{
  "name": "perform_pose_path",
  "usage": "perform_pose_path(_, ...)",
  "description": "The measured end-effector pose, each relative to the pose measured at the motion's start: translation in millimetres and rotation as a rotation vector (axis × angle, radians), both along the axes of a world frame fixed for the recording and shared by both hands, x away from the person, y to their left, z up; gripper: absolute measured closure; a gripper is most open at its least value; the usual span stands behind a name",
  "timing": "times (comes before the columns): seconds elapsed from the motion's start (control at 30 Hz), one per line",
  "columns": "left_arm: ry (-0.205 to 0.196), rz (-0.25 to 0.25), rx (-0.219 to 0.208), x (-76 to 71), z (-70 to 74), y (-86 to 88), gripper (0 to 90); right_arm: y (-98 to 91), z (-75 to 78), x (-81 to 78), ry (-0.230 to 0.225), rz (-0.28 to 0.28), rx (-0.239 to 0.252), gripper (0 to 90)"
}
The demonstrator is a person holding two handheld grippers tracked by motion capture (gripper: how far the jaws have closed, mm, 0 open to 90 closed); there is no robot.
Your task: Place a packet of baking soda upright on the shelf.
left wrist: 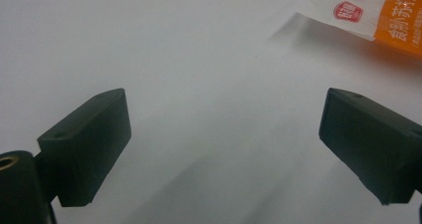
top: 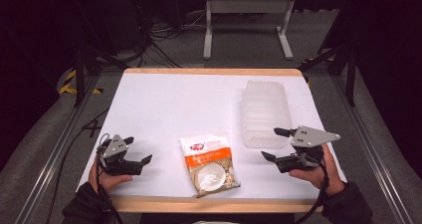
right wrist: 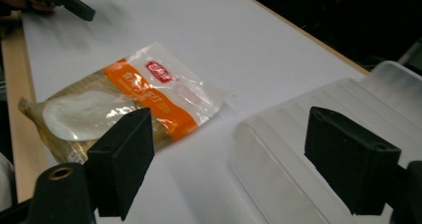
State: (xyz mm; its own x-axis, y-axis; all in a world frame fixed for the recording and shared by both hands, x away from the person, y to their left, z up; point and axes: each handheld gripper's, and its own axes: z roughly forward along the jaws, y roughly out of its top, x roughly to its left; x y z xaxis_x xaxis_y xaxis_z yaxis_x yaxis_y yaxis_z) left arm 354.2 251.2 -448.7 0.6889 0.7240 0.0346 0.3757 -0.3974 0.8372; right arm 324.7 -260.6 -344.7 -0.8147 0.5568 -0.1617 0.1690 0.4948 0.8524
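Snack bag point(top: 211, 162) flat on bench point(top: 164, 109), long axis near-to-far, between left gripper point(top: 138, 153) and right gripper point(top: 272, 144), both jaws open, empty; plastic tray point(top: 266, 112) right.

A white table point(top: 164, 104) (wood-edged) bears a snack packet point(top: 210, 163) and a clear tray point(top: 265, 113).

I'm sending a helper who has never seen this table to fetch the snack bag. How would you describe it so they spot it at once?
Look at the white table, near its front edge, about midway between the two hand-held grippers. The snack bag lies flat there, left of the clear ribbed plastic tray. It is the only printed thing: clear film with an orange band and a red logo.
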Motion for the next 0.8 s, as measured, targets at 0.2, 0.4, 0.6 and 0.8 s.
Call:
perform_pose_path(0.2,-0.001,-0.005,0.001,-0.7,0.0,-0.4,6.8,43.2,-5.6,20.5,0.064,0.091,-0.068,15.9)
perform_pose_path(0.4,0.002,-0.012,0.001,-0.8,-0.6,-0.7,6.8,80.6,-20.4,44.1,0.135,0.133,-0.125,15.2)
perform_pose_path(0.6,-0.001,-0.019,0.004,-1.1,-0.7,-1.3,6.8,114.0,-39.9,67.4,0.215,0.129,-0.200,14.8)
perform_pose_path(0.8,0.000,-0.029,0.006,-2.0,-0.9,-1.2,6.8,125.7,-58.3,74.5,0.286,0.104,-0.218,15.5)
